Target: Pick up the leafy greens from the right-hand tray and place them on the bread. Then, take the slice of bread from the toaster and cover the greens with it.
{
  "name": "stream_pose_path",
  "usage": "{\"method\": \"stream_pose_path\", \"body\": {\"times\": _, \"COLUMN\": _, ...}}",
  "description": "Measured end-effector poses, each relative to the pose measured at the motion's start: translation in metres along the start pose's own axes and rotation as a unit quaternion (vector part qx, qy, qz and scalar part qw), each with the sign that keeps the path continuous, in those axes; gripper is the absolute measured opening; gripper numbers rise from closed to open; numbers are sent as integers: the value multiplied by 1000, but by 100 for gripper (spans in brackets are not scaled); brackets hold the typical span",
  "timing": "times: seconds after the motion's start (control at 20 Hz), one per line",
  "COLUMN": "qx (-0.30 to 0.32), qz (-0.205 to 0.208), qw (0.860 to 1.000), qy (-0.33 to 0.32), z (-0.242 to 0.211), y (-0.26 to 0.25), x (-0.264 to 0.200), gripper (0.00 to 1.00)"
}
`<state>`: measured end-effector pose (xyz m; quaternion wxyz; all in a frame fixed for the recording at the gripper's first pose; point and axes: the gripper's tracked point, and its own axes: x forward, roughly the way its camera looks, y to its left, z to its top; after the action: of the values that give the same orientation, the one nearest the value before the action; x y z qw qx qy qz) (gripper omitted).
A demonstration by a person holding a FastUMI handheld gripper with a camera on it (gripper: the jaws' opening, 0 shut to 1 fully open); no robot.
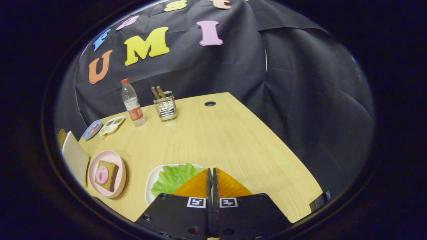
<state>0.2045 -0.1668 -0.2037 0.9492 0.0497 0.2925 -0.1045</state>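
The gripper [211, 173] is seen with fingers pressed together, nothing held, over the white tray [150, 181] bearing the leafy greens [171, 178]. To the left, bread [106, 173] topped with a pink slice is set on a pink plate [95, 163]. A water bottle [132, 103] and wire holder [165, 108] are placed far across the wooden table [227, 140].

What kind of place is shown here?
Probably a staged booth set up as a kitchen table: a wooden table holds a pink plate with bread, lettuce beside the shut gripper, and a water bottle.
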Motion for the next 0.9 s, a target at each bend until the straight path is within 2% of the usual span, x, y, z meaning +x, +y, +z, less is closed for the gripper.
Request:
{"method": "stream_pose_path", "body": {"times": 0.6, "qx": -18, "qz": 6, "qw": 998, "qy": -60, "z": 44, "y": 39, "x": -64, "gripper": 0}}
{"method": "stream_pose_path", "body": {"times": 0.9, "qx": -34, "qz": 24, "qw": 996, "qy": -81, "z": 57, "y": 81, "x": -91, "gripper": 0}}
